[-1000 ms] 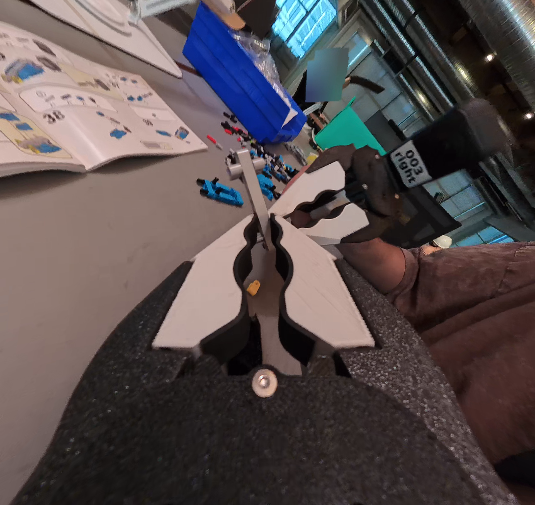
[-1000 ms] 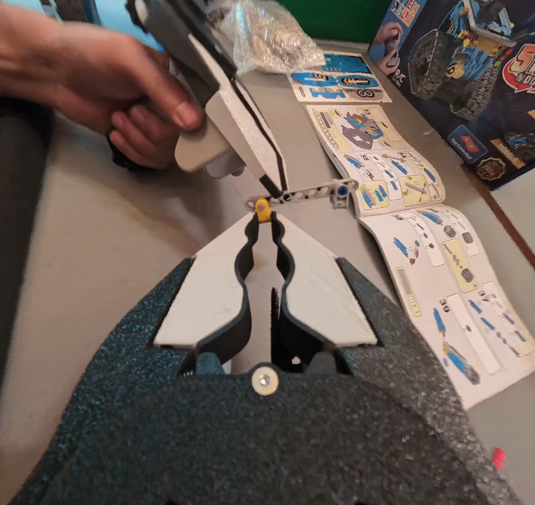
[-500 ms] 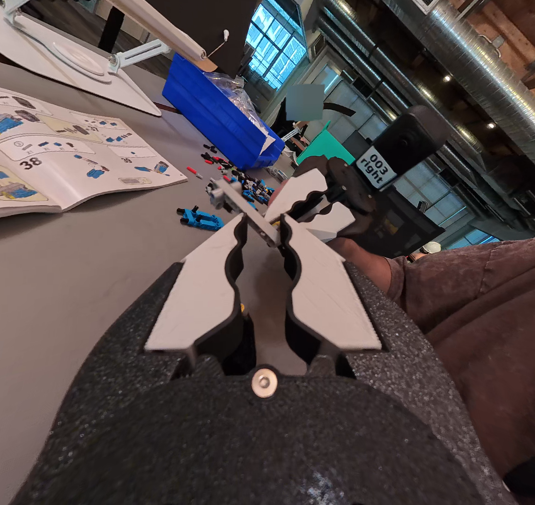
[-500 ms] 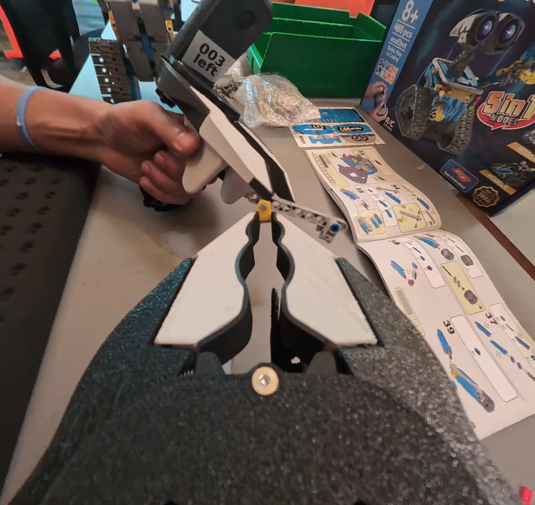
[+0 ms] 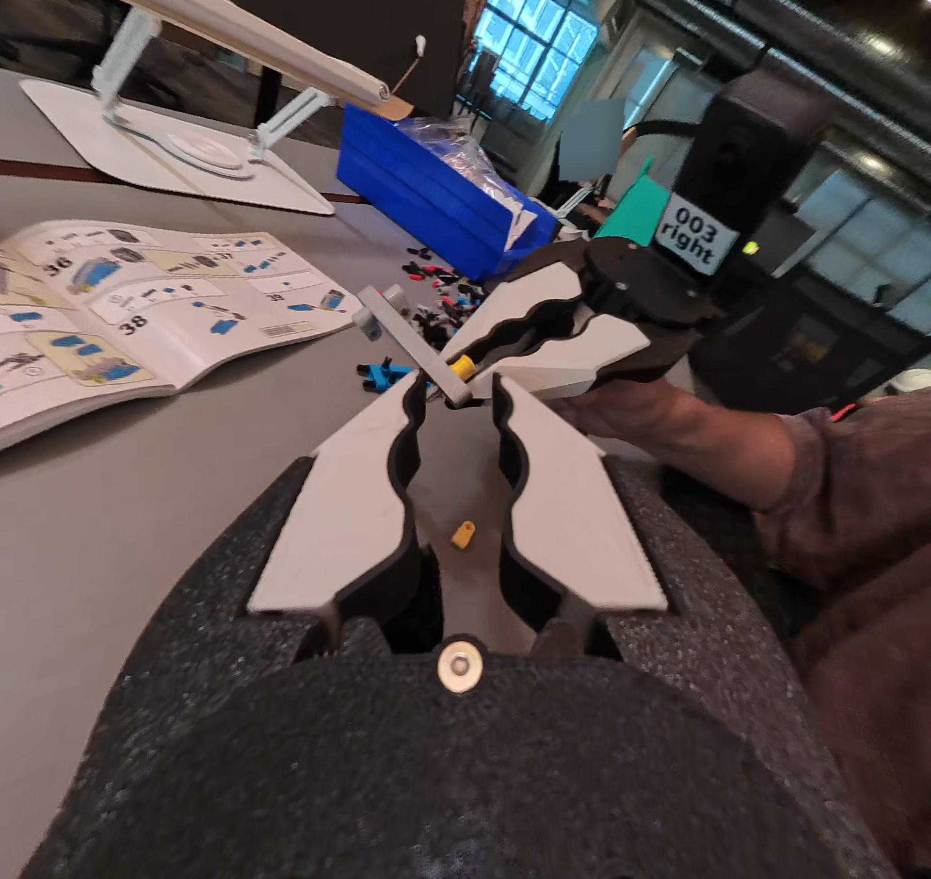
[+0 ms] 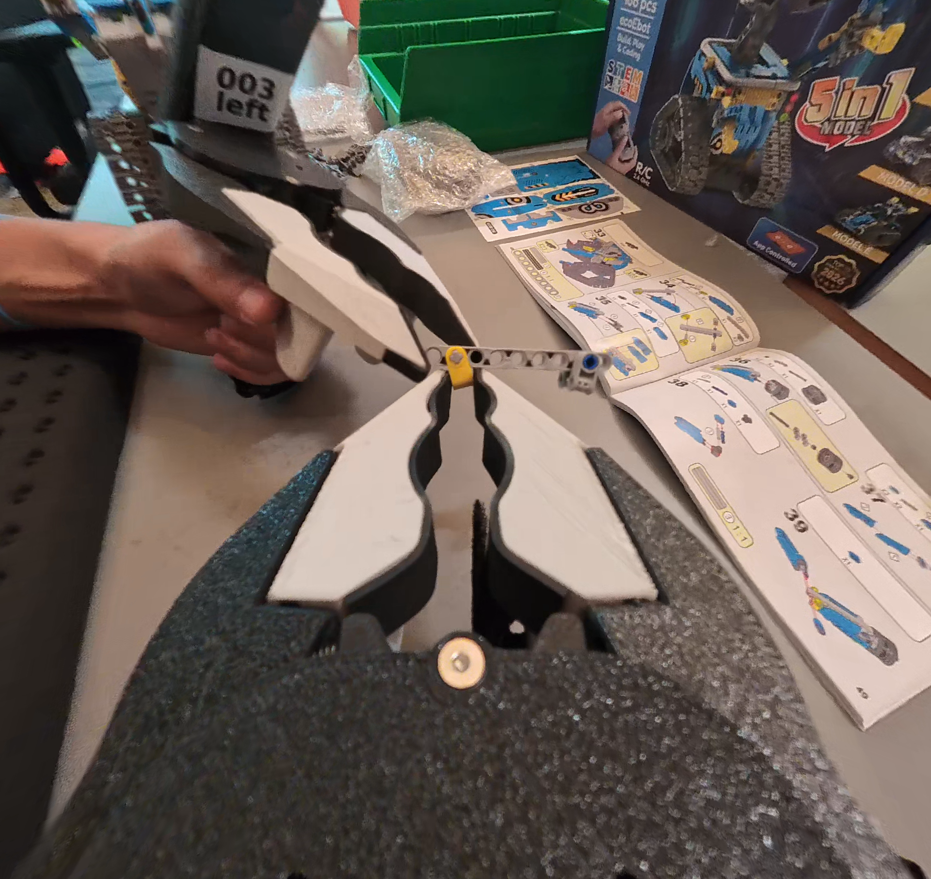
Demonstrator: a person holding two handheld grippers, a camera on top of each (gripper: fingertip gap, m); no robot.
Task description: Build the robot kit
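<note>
Grey holed beam (image 6: pixel 509 358) held between two grippers above the bench — yellow connector (image 6: pixel 459 370) at its near end.

Right gripper (image 6: pixel 459 382) pinches the yellow connector, seated in the beam's second hole; left gripper (image 5: pixel 456 391) looks spread, its tips only flanking the beam's end — whether it grips cannot be told; the beam's long axis runs crosswise to the right gripper, its blue-pinned end toward the booklet (image 6: pixel 755 451); a spare yellow piece (image 5: pixel 462 535) lies on the bench (image 5: pixel 126 527).
</note>
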